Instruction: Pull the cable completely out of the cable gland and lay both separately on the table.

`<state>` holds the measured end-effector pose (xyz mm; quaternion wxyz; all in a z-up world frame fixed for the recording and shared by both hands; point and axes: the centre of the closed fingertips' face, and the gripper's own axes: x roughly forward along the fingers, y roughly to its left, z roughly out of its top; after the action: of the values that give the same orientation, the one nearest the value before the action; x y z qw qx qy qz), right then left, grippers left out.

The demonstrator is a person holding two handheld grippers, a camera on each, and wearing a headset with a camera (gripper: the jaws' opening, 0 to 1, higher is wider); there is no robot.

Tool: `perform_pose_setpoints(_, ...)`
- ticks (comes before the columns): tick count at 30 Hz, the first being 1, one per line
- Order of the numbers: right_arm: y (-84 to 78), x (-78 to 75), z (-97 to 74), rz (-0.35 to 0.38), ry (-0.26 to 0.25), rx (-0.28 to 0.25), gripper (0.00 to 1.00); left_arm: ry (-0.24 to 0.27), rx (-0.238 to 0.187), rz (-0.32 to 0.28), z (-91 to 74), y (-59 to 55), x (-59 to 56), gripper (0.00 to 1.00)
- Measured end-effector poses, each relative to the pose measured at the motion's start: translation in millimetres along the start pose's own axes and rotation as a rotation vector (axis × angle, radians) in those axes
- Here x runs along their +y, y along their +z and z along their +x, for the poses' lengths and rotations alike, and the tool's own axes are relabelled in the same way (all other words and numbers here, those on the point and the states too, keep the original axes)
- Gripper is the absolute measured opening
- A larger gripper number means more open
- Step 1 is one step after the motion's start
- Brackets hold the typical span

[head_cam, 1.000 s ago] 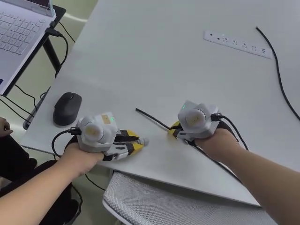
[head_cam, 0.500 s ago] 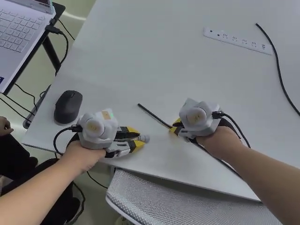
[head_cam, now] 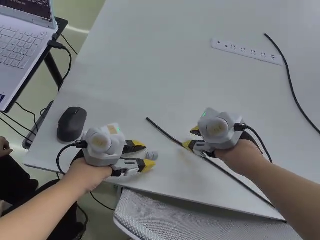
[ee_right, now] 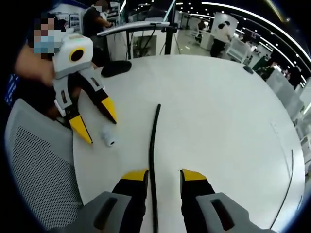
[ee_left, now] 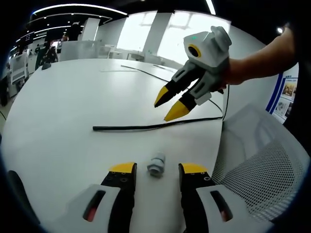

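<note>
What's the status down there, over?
Left hand-held gripper open, right hand-held gripper open. Gland on table between left jaws, cable lying apart. Mouse off to the side.

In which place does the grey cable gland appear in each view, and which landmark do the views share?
Head view: the cable gland lies at lower centre, at the left gripper's jaws.
Left gripper view: gland at bottom centre, between the open jaws.
Right gripper view: gland left of centre, beside the left gripper's tips.
Shared landmark: the black cable, apart from the gland.
</note>
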<state>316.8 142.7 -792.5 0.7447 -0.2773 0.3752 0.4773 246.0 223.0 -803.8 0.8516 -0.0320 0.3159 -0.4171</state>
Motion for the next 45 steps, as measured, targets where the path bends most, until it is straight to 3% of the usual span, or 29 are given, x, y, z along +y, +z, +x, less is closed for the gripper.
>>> perform_pose_setpoints(2,2.3,-2.3,-5.2,0.043,0.001,-0.018,0.3,0.015,-0.01,0.009,-3.5,3.2,-0.2,0.46)
perform_pose_setpoints(7,1.3,-5.8,-21.0,0.032,-0.013,-0.034,0.35,0.023,-0.025,-0.019,-13.3,10.8,-4.6,0.47)
perform_pose_setpoints(10,3.4,-10.5,-30.8,0.086,-0.038,-0.064,0.48,0.044,-0.087,-0.107,-19.8,24.5,-7.0,0.51)
perform_pose_setpoints(13,9.7,-14.1,-45.7,0.129,-0.051,-0.124,0.53,0.056,-0.074,-0.079,-24.1,25.1,-10.7,0.54)
perform_pose_setpoints(17,16.4,-11.3,-73.3,0.217,-0.051,-0.211,0.58,0.054,-0.073,-0.093,-32.1,27.6,-19.0,0.57)
perform_pose_setpoints(22,13.7,-9.3,-105.1,0.23,-0.054,-0.27,0.62,0.035,-0.059,-0.081,-39.8,32.8,-32.1,0.64)
perform_pose_setpoints(28,-3.4,-9.3,-139.9,0.282,-0.066,-0.345,0.7,0.042,-0.076,-0.079,-47.8,44.7,-36.9,0.74)
perform_pose_setpoints(34,-27.9,-9.5,-168.4,0.328,-0.096,-0.424,0.83,0.035,-0.084,-0.059,-57.7,54.7,-53.1,0.81)
perform_pose_setpoints(37,-38.8,-7.9,-177.3,0.356,-0.108,-0.453,0.86,0.064,-0.083,-0.029,-61.7,55.7,-53.3,0.88)
perform_pose_setpoints(45,-74.2,-6.0,-195.7,0.407,-0.138,-0.479,0.92,0.075,-0.09,-0.059,-67.0,53.6,-55.4,0.92)
